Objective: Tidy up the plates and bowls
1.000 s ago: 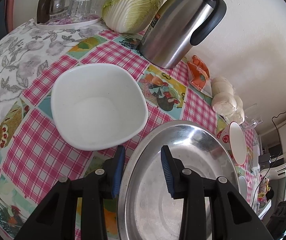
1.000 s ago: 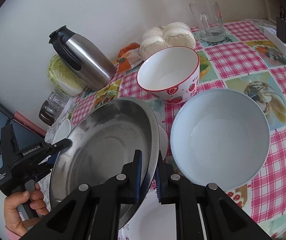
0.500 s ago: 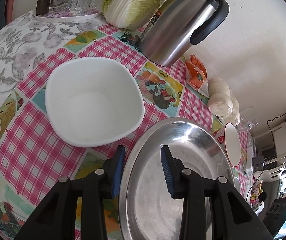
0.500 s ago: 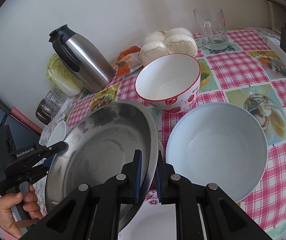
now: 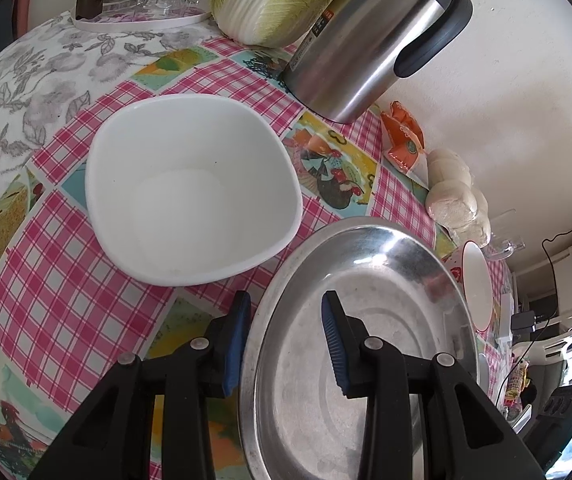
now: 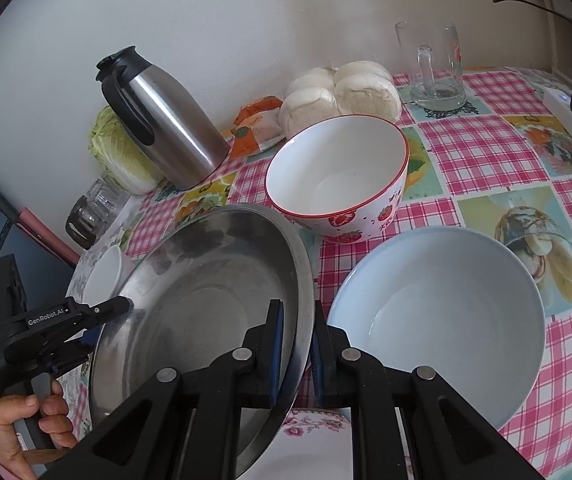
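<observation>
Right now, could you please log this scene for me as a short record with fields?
Held item: steel plate, tilted
Right gripper: clamped on the plate's rim
Left gripper: open, straddling the plate's opposite rim
White bowl: beside the left gripper, empty
Blue bowl: right of plate, empty
Strawberry bowl: behind, empty

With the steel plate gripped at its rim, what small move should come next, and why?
Probably close the left gripper on the steel plate. The right gripper pinches one rim, holding the plate tilted; the left gripper straddles the opposite rim, open. A second grip would steady it.
</observation>
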A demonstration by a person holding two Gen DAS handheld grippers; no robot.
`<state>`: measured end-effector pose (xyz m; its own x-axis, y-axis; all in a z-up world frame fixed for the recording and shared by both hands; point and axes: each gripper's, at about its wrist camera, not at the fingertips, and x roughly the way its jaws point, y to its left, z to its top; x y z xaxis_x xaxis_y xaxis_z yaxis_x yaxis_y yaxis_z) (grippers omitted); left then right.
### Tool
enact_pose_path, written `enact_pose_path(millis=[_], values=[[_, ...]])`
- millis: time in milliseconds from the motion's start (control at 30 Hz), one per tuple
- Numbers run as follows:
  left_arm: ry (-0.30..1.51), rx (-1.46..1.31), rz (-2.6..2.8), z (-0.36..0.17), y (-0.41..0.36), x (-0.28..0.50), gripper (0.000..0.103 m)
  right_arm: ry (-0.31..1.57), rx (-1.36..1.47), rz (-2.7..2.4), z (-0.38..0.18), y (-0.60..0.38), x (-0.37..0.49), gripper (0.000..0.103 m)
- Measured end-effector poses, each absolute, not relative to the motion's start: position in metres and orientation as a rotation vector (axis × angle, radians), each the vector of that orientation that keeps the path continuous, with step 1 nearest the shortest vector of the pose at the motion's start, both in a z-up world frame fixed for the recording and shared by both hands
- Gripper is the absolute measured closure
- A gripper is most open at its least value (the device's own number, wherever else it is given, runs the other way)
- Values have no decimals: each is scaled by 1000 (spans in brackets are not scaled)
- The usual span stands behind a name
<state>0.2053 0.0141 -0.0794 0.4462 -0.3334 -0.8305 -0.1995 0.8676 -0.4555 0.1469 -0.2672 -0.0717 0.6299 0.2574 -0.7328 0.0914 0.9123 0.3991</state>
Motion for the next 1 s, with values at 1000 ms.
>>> enact_pose_path(millis=[1000], values=[[1182, -582, -72, -80, 17, 200, 66, 955, 345, 59, -68, -257, 156, 69]])
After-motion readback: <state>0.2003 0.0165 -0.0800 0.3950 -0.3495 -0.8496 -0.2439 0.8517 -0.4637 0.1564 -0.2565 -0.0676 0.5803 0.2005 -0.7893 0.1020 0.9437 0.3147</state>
